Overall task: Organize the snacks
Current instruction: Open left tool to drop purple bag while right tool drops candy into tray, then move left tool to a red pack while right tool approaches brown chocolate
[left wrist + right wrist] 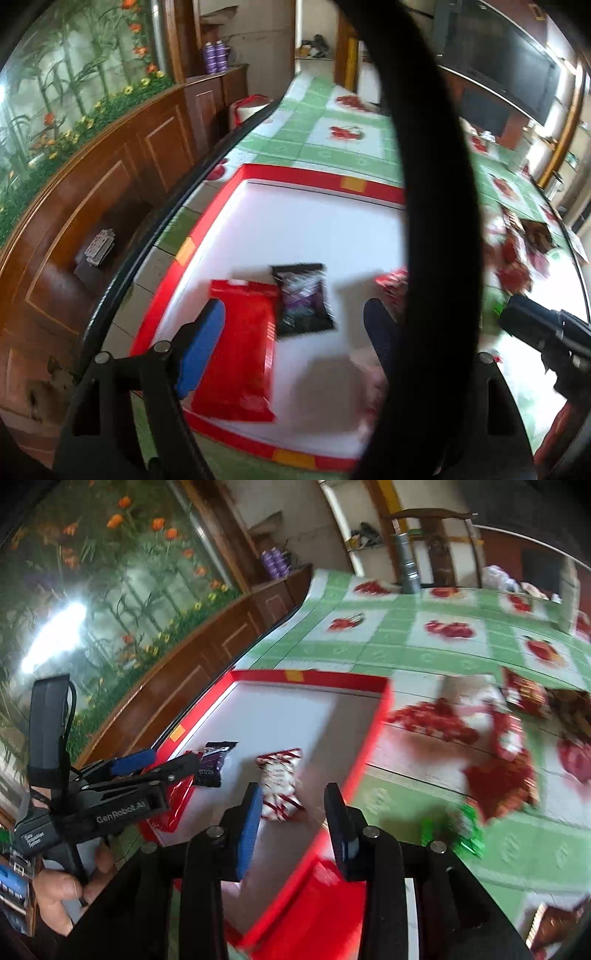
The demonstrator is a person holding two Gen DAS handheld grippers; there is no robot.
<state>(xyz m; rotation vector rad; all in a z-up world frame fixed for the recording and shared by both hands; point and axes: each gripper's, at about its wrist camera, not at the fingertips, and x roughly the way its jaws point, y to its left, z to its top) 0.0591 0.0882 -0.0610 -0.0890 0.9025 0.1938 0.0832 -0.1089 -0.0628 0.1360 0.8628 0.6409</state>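
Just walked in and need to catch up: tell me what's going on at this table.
A person with a gripper in each hand is sorting snack packets into a red-rimmed box. A red packet, a dark purple packet and a red-and-white striped packet already lie inside. The left gripper is open over the red packet; the right gripper is open and empty just short of the striped one. More packets wait on the tablecloth.

A tray [380, 701] lies on the table [424, 653]. In the tray, a striped packet [279, 784] lies just ahead of the right claw [293, 818], between its fingers' lines. Left of it lies a dark packet [214, 762], then a flat packet [240, 347] under the left claw [162, 764]. Loose packets [513, 746] lie on the table right of the tray.
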